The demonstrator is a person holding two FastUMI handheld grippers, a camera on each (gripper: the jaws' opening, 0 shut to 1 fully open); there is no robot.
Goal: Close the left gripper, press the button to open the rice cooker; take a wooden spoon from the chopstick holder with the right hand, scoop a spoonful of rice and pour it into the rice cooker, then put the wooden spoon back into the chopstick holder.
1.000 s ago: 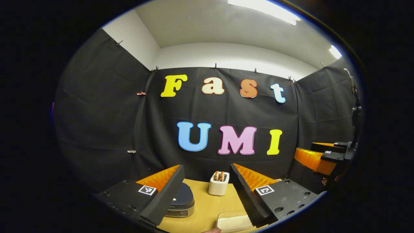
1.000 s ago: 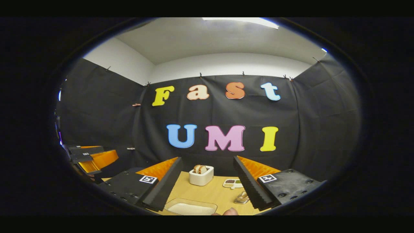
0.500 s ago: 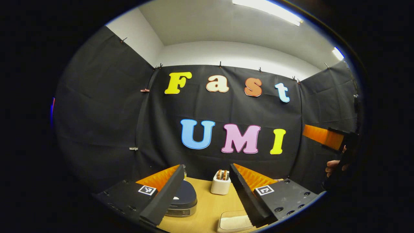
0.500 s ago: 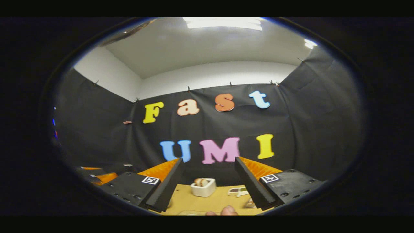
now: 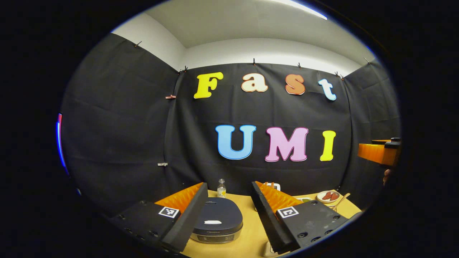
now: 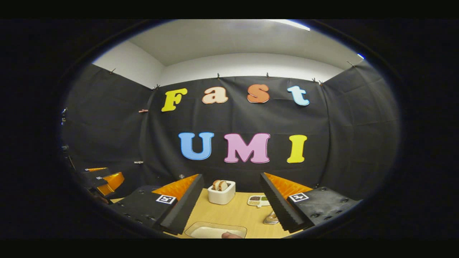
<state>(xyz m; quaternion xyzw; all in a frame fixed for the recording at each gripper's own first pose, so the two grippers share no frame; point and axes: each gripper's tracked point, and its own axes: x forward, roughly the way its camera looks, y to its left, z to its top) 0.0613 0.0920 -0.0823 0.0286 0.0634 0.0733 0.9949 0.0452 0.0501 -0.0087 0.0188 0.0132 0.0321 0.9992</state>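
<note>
Btwn left gripper fingers – rice cooker, lid down.

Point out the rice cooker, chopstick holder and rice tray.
rice cooker (image 5: pixel 216 219): left gripper view, dark closed lid.
chopstick holder (image 6: pixel 222 196): right gripper view, white front wall.
rice tray (image 6: pixel 215 232): right gripper view, on the rice.

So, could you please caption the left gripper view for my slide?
Open left gripper facing the closed rice cooker on the wooden table, lid button unpressed.
</note>
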